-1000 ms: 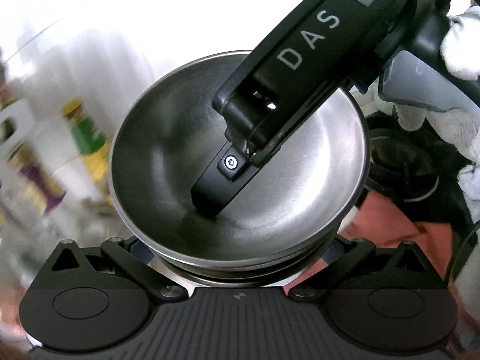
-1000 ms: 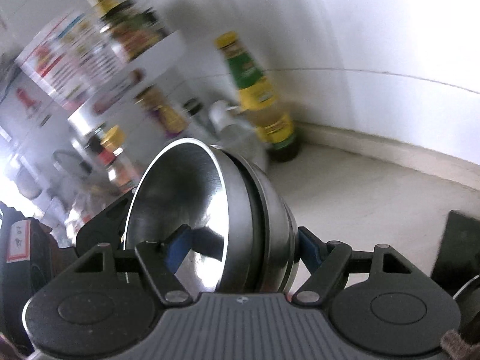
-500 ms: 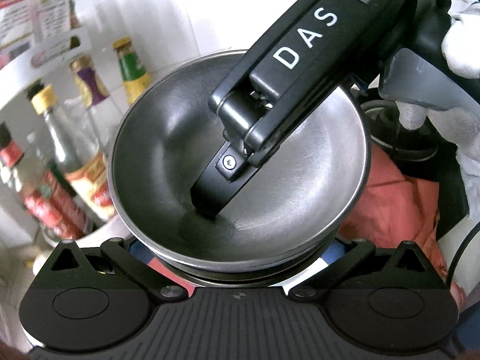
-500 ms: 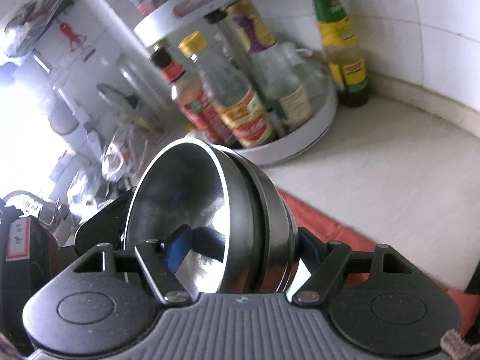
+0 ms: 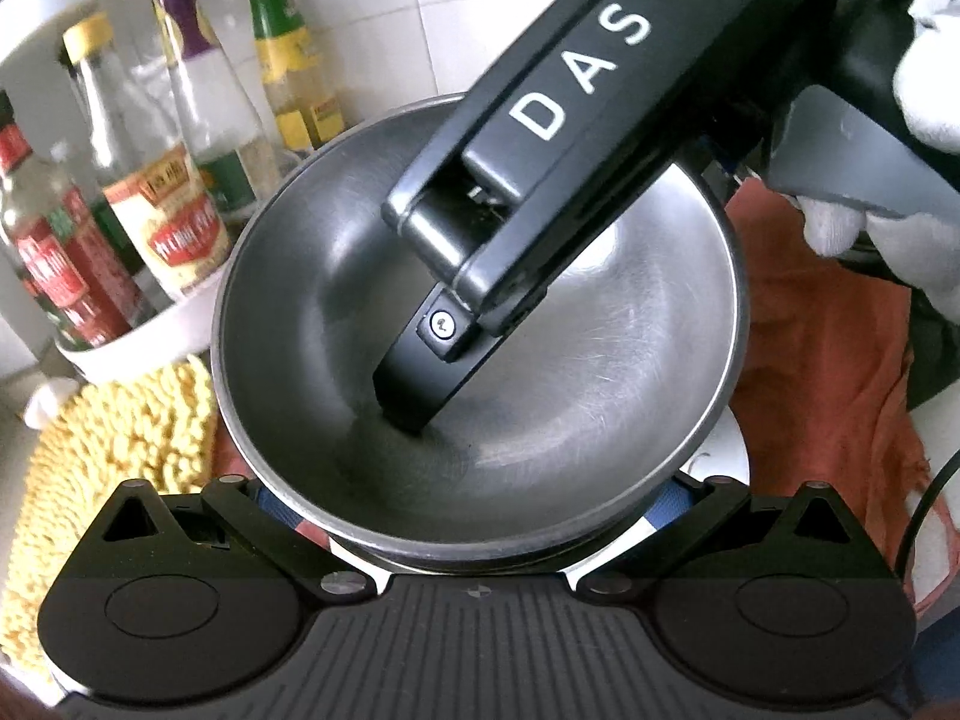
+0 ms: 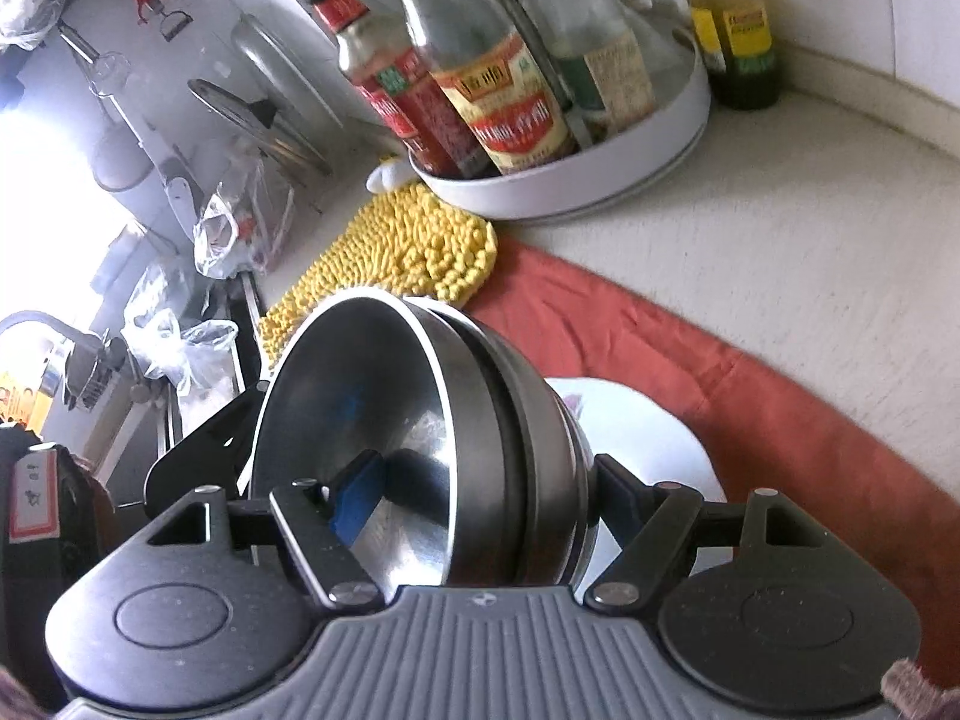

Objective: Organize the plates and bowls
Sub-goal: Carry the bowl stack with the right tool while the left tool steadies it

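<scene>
Kitchen corner: a pale bench [image 6: 810,252] with a red cloth [image 6: 750,396], bottles behind. Your right claw [image 6: 468,498] clamps the nested steel bowls [image 6: 480,420], one finger inside, one beneath; your left claw [image 5: 480,516] grips their near rim. The bowls hang above a white plate [image 6: 648,438]. Judge them light, rigid and slippery: grip the rims.

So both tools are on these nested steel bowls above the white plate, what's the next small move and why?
Probably keep lowering the nested stainless steel bowls straight down onto the white plate on the orange cloth. The right tool clamps the stack's wall, one finger inside; the left tool grips its near edge, and the plate lies directly beneath.
</scene>
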A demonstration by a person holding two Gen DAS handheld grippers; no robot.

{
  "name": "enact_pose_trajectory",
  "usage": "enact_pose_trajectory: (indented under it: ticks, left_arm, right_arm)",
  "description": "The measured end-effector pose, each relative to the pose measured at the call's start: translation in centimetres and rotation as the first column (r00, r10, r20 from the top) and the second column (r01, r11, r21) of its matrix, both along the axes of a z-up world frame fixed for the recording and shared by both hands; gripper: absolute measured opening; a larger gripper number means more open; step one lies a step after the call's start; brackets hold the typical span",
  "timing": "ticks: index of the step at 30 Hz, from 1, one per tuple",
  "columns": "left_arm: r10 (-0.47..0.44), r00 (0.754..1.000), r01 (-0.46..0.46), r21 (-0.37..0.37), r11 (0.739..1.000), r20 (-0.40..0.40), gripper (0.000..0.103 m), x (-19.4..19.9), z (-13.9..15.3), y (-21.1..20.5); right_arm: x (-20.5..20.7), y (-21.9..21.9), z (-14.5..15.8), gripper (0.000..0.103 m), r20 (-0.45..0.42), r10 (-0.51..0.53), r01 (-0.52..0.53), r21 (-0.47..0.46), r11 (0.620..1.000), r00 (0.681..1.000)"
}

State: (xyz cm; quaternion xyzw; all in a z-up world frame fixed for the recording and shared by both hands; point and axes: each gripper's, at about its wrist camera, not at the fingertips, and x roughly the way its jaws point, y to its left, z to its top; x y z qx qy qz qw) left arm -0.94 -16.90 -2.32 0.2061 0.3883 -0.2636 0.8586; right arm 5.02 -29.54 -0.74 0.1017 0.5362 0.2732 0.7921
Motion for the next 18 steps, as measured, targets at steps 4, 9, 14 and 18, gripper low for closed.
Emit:
enact_pose_trajectory:
  ticks: [4,9,14,18]
  left_arm:
    - [-0.011,1.000,0.011,-0.006,1.000,-0.015,0.103,0.9,-0.8,0.0]
    - [-0.041,0.998,0.040,-0.012,0.999,-0.044,0.103,1.3,-1.7,0.2]
    - [-0.070,0.997,0.071,0.011,0.997,-0.036,0.103,0.2,-1.5,0.6]
    - [-0.084,0.996,0.084,0.036,0.996,0.011,0.103,-1.1,-1.1,1.0]
  right_arm:
    - [0.3,-0.2,-1.0,0.070,-0.017,-0.016,0.016,-0.007,1.000,1.000]
    - [0.3,-0.4,-2.0,0.070,-0.037,-0.039,0.039,-0.017,0.999,0.999]
    - [-0.4,-0.6,-2.8,0.070,-0.055,-0.073,0.072,-0.018,0.997,0.996]
    - [-1.3,-0.3,-2.5,0.070,-0.023,-0.090,0.089,-0.041,0.995,0.996]
